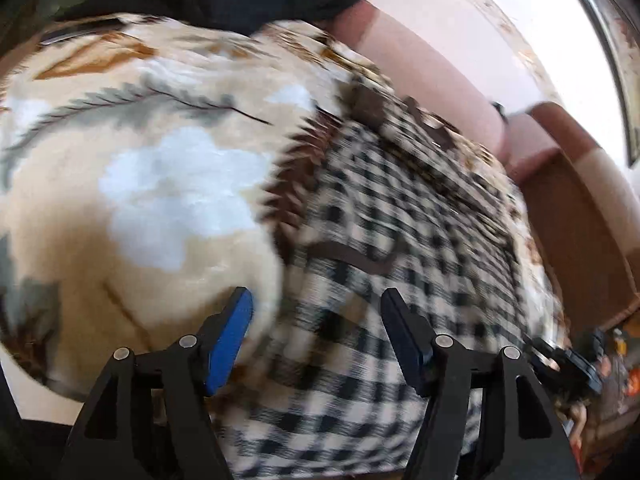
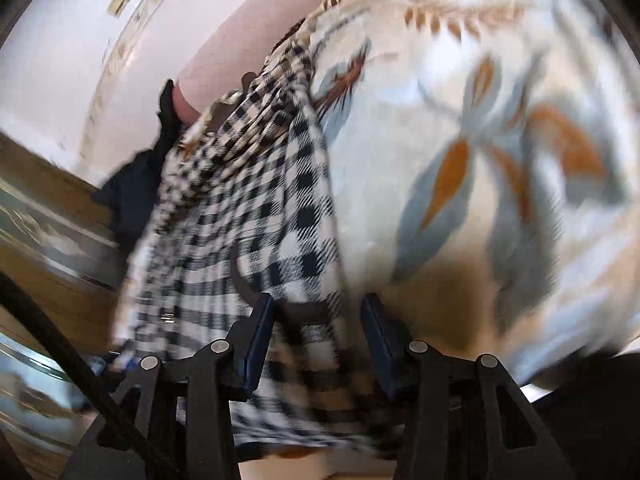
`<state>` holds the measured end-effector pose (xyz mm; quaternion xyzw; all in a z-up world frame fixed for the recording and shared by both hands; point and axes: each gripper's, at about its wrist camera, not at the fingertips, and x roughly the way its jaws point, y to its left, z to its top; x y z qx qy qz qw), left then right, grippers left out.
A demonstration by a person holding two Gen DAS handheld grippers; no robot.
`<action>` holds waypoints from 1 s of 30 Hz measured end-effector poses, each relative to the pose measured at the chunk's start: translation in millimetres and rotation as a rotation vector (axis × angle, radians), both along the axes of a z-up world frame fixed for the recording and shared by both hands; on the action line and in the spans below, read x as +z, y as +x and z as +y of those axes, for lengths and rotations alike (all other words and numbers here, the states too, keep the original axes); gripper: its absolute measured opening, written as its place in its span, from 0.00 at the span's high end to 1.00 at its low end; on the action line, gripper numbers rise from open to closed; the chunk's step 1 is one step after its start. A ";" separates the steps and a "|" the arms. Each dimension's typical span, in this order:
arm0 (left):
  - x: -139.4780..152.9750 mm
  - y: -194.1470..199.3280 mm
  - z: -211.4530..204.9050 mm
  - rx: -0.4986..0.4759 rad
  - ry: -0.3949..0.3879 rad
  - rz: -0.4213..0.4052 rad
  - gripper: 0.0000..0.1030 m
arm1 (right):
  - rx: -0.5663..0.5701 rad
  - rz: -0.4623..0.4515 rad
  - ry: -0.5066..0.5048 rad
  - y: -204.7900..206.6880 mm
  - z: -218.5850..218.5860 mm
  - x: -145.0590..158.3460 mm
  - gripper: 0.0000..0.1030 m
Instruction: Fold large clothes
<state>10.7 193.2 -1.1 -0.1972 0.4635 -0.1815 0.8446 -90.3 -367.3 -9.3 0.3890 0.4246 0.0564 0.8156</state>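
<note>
We are repositioning over the checked garment (image 1: 400,240), which is lying on the floral blanket (image 1: 140,160). Both the left gripper (image 1: 316,312) and right gripper (image 2: 318,316) are holding fingers apart, clamping nothing; before closing, we are aligning each with the garment's hem.

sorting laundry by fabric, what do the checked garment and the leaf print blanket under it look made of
Checked garment: probably woven cotton or flannel, matte; the black and cream checks look woven in, though blur hides the weave. Leaf print blanket: likely plush fleece, with a soft, faintly shiny pile.

garment (image 1: 400,208) on blanket (image 1: 160,168) | left claw (image 1: 316,312) above garment edge
</note>
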 end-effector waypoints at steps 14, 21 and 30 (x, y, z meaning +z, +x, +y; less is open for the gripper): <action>-12.5 -20.0 -8.9 -0.056 -0.073 0.058 0.65 | 0.127 0.006 0.287 0.1 12.6 -29.4 0.51; -12.3 -28.7 -15.7 -0.081 -0.042 0.038 0.50 | 0.146 0.015 0.231 -6.2 22.6 -22.9 0.51; -13.1 -35.5 -19.8 -0.106 -0.014 0.042 0.50 | 0.024 -0.054 -0.013 -26.4 14.5 7.5 0.51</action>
